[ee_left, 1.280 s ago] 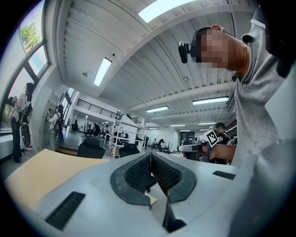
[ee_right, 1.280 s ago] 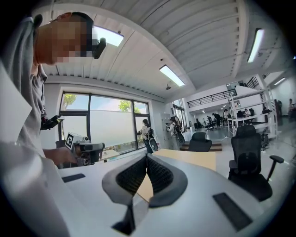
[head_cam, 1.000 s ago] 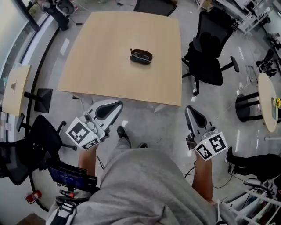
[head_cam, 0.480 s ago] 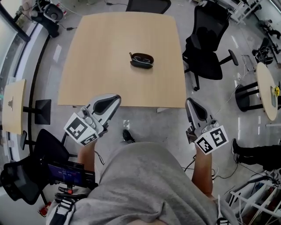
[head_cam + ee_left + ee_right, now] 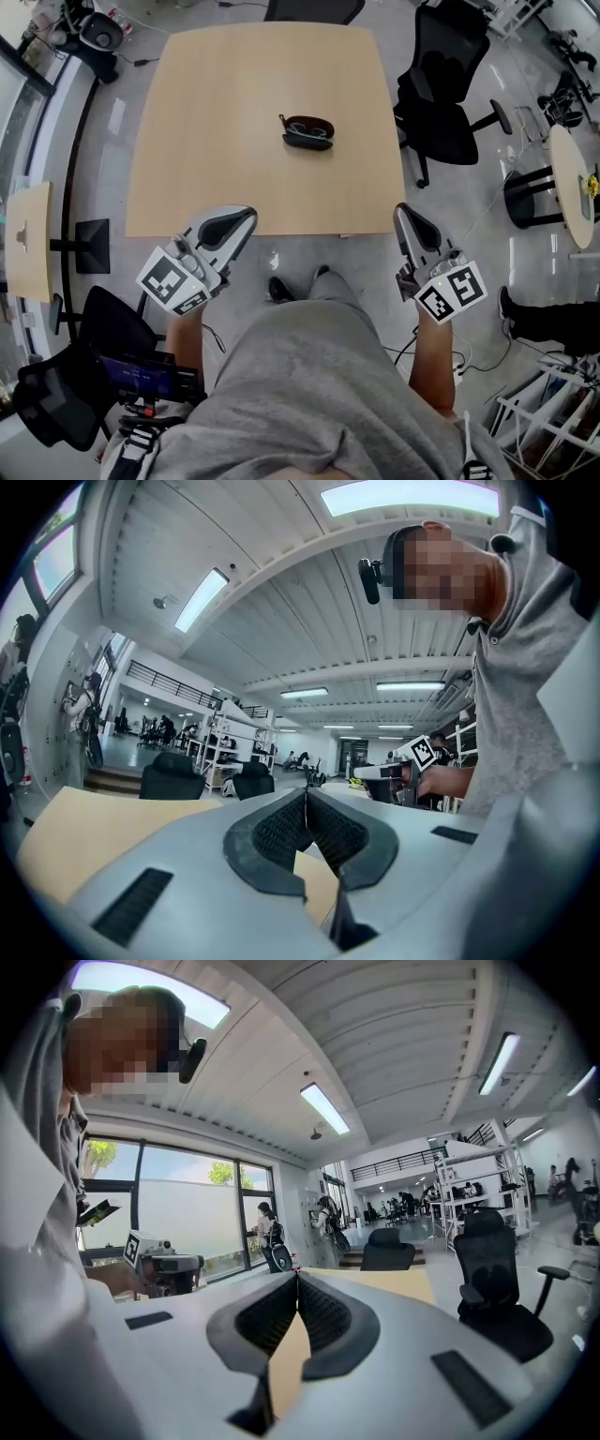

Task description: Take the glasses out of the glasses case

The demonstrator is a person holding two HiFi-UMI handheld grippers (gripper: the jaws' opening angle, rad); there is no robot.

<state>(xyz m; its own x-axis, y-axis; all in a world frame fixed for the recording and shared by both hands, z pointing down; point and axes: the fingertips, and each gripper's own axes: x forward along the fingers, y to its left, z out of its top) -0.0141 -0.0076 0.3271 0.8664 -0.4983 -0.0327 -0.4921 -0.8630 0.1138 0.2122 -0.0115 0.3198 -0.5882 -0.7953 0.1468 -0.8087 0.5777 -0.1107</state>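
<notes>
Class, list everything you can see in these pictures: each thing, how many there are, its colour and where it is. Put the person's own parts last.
table: one, light wood, centre of the head view.
glasses case: one, dark, open, on the table, right of its middle.
glasses: one pair, apparently lying inside the case.
office chairs: at least four, black; one right of the table, one at its far edge, two at lower left.
side tables: two, pale; one far left, one round at far right.
shoes: two, dark, on the floor below the table's near edge.
left gripper: one, pale grey, at the table's near edge, fingers shut, empty.
right gripper: same, near the table's right corner.
</notes>
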